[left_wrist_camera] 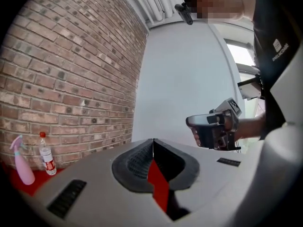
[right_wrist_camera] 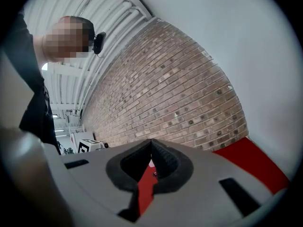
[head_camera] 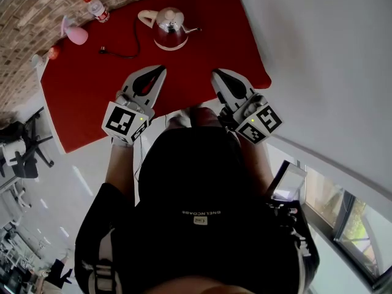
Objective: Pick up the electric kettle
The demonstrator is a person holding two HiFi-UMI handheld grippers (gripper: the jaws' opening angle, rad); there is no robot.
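- The kettle (head_camera: 170, 28) is seen standing on the red desk (head_camera: 208, 41) near its far edge, well apart from both hand-held grippers.
- Its cord (head_camera: 125, 54) is laid out on the desk to its left.
- The left hand-held gripper (head_camera: 160, 70) is held clenched over the desk's near part, with nothing between its jaws.
- The right hand-held gripper (head_camera: 215, 74) is likewise clenched and empty.
- A pink spray bottle (head_camera: 76, 34) and a water bottle (head_camera: 97, 8) are placed by the brick wall (head_camera: 24, 17).
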